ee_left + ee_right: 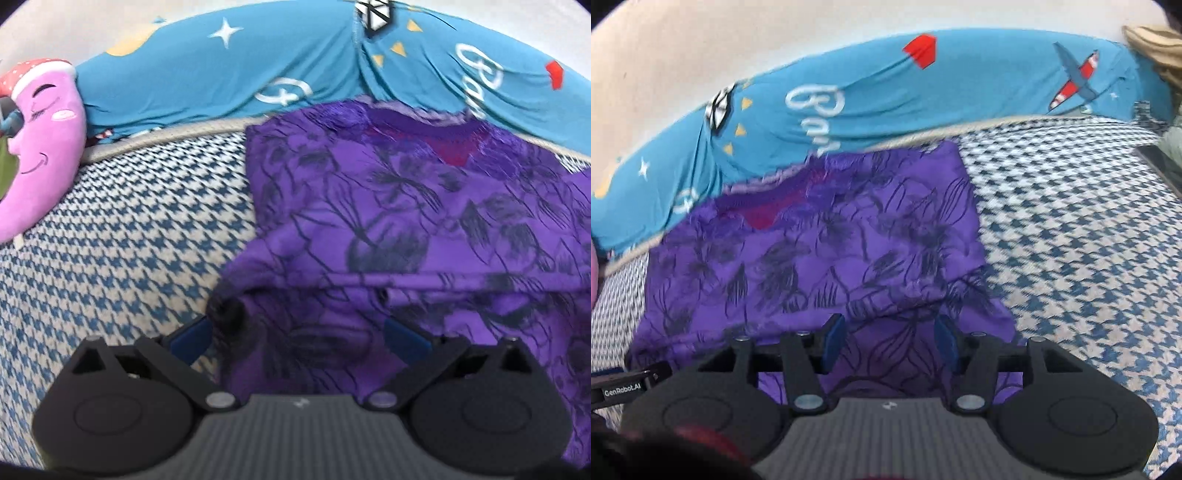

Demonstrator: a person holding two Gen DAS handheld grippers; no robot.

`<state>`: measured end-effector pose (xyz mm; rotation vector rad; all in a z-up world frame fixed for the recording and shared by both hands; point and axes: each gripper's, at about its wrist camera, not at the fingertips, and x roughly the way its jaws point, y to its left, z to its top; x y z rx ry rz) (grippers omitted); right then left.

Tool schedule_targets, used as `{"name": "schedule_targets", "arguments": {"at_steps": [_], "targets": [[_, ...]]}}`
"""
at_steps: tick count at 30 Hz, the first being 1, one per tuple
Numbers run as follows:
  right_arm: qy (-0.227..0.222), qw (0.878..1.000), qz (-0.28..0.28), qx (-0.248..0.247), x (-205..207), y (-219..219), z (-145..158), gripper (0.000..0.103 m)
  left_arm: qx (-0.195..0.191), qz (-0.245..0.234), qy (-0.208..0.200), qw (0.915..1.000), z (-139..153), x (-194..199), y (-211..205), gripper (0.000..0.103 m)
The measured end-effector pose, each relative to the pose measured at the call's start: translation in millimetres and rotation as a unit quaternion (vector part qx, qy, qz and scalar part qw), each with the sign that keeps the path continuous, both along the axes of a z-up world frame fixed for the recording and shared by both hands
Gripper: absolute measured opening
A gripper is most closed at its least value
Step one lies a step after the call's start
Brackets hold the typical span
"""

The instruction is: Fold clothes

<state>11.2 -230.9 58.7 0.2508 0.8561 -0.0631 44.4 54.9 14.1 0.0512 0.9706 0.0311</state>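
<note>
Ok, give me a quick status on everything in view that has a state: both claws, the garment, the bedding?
Left claw: open, purple fabric bunched between its blue pads, not clamped.
Right claw: open, over the garment's near edge.
Purple floral-print garment: lying partly folded on the bed, near edge wrinkled.
Blue-and-white houndstooth bed cover: spread flat.
Blue cartoon-print bolster: lying along the wall, creased.
Pink moon-shaped plush pillow: propped against the bolster.

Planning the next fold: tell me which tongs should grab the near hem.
Probably the right tongs: open, squarely over the purple floral garment's near edge. The left tongs straddle bunched cloth at its corner.
</note>
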Motion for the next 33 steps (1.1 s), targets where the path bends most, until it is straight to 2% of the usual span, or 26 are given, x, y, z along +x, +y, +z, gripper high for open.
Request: {"name": "schedule_targets", "arguments": {"at_steps": [5, 10, 15, 28, 33], "targets": [[0.027, 0.999, 0.02, 0.005, 4.8, 2.4, -13.5, 0.054, 0.011, -0.018, 0.009, 0.9997, -1.9, -4.6, -11.6, 0.103], [0.051, 0.999, 0.014, 0.009, 7.8, -4.3, -25.3, 0.054, 0.029, -0.023, 0.015, 0.9992, -9.1, -7.1, -18.3, 0.103], [0.054, 0.998, 0.017, 0.011, 6.8, -6.9, -29.2, 0.055, 0.041, -0.024, 0.017, 0.9987, -14.5, -6.5, -21.7, 0.103], [0.044, 0.996, 0.065, -0.034, 5.8, 10.3, -37.7, 0.079, 0.023, -0.021, 0.018, 0.9994, -23.3, -4.0, -15.9, 0.103], [0.044, 0.994, 0.081, -0.05, 5.4, 16.3, -39.7, 0.082, 0.022, -0.017, 0.023, 0.9994, -21.2, -4.8, -13.6, 0.103]]}}
